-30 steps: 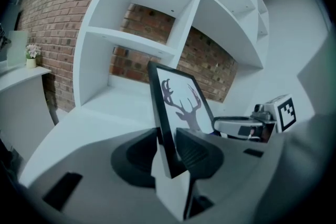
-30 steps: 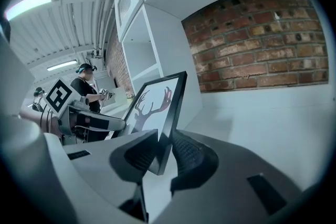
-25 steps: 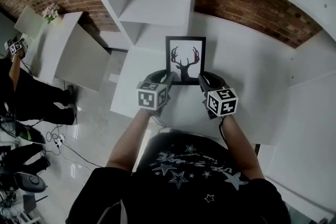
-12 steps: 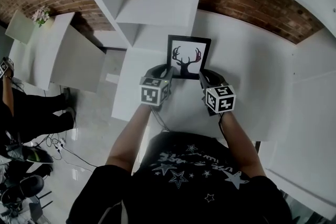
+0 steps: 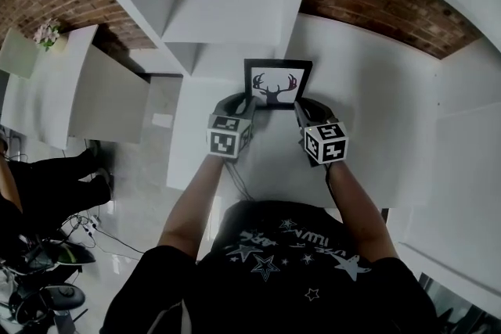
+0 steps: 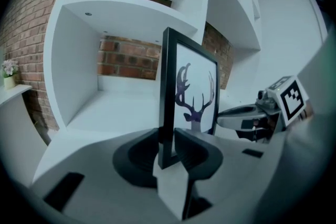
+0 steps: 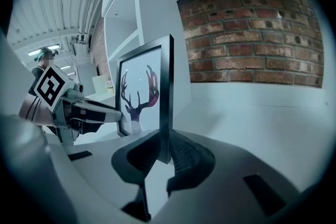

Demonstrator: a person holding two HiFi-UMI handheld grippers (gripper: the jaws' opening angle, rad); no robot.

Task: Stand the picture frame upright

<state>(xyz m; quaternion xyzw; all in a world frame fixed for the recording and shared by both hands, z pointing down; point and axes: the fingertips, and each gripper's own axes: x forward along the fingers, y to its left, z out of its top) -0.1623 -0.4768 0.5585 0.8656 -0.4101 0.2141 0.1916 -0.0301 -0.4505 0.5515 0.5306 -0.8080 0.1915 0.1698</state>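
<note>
Left gripper: jaws clamped on the left vertical edge of the picture frame, low down near its bottom corner, with the pads pressing the front and back of the black moulding. Right gripper: jaws closing on the opposite, right edge of the same frame, also near the bottom corner; the moulding sits between the pads and touches both. Picture frame: black, rectangular, portrait format, holding a white print of a dark deer head with antlers. It is held between the two grippers, close to upright, with the printed face toward the person and the back toward the shelving. Whether its lower edge rests on the surface or hangs just above it cannot be told. White tabletop: lies beneath the frame and both grippers and extends to the right. White shelving unit: open compartments, directly behind the frame. Brick wall: red-brown, behind the shelving and to its right, visible through the open back of a compartment. Left marker cube and right marker cube: white with black square patterns, one on each gripper, facing up in the head view. Black T-shirt: star print, at the lower edge of the head view. Side counter: white, far left, well apart from the frame, bearing a small pot of pink flowers.
</note>
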